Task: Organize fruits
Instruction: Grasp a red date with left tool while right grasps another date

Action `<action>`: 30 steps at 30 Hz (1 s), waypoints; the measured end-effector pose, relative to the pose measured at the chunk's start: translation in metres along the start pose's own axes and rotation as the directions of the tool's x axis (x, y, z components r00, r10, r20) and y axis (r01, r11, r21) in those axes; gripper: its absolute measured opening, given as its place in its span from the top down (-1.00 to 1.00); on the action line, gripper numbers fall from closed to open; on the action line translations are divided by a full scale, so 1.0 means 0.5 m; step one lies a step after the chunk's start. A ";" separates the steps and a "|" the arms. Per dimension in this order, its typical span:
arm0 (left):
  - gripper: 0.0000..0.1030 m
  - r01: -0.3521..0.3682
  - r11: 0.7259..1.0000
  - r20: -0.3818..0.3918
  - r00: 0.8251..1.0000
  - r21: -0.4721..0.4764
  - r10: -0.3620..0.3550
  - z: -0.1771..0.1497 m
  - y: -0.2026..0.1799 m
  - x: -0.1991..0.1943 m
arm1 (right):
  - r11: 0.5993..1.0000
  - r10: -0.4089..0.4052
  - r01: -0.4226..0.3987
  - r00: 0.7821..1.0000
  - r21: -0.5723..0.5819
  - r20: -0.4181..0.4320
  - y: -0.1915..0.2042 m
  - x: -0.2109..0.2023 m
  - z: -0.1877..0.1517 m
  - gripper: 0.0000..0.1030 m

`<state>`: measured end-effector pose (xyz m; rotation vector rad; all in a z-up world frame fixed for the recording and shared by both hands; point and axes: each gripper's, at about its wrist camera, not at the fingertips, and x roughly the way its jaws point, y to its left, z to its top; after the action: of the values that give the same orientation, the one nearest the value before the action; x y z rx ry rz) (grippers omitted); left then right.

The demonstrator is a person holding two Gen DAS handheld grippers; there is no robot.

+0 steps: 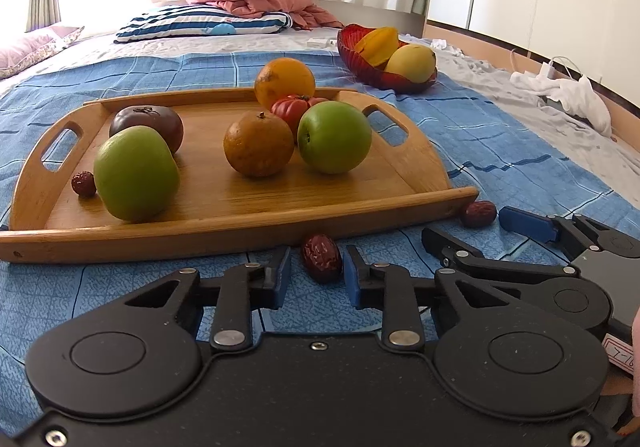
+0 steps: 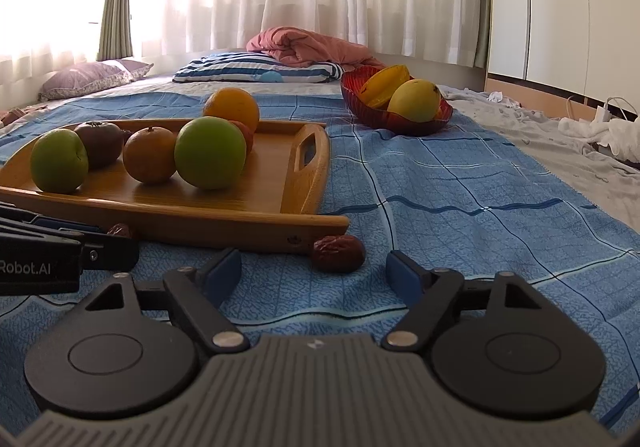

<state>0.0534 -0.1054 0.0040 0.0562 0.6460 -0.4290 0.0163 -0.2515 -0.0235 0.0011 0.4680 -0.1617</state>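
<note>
A wooden tray (image 1: pixel 240 215) on the blue cloth holds two green apples (image 1: pixel 334 137), oranges (image 1: pixel 258 145), a dark tomato (image 1: pixel 148 123), a red tomato (image 1: pixel 292 109) and a small red date (image 1: pixel 83 183). Two more dates lie on the cloth in front of the tray. My left gripper (image 1: pixel 316 273) is open with one date (image 1: pixel 321 257) between its blue pads, not clamped. My right gripper (image 2: pixel 314 273) is open low over the cloth, with the other date (image 2: pixel 338 253) just ahead between its fingertips. That date also shows in the left wrist view (image 1: pixel 478 214).
A red glass bowl (image 2: pixel 372 115) at the back right holds a starfruit (image 2: pixel 384 87) and a mango (image 2: pixel 414 101). A striped pillow (image 2: pixel 256 73) and a pink blanket (image 2: pixel 308 47) lie behind. White cloth and cables (image 2: pixel 608 131) sit at the right edge of the bed.
</note>
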 end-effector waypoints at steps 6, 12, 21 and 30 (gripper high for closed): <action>0.58 -0.005 1.000 -0.006 1.000 -0.005 0.005 0.005 0.001 0.004 | 1.000 -0.002 0.002 1.000 0.002 0.000 -0.001 -0.006 0.006 -0.49; 0.59 -0.013 1.000 -0.007 1.000 0.012 0.013 0.005 -0.004 0.004 | 0.999 -0.027 0.026 1.000 -0.027 -0.017 0.008 -0.008 0.019 -0.26; 0.59 -0.021 1.000 0.010 1.000 0.022 0.021 0.009 -0.008 -0.009 | 0.999 -0.051 0.051 0.998 0.006 -0.045 0.003 0.000 0.027 0.33; 0.59 -0.015 0.999 0.024 1.000 0.042 0.014 0.011 -0.008 -0.029 | 0.999 -0.038 0.038 0.999 0.020 -0.038 0.009 -0.017 0.033 0.33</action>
<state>0.0447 -0.1050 0.0173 0.0957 0.6128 -0.4286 0.0168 -0.2464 -0.0049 0.0155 0.5037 -0.2041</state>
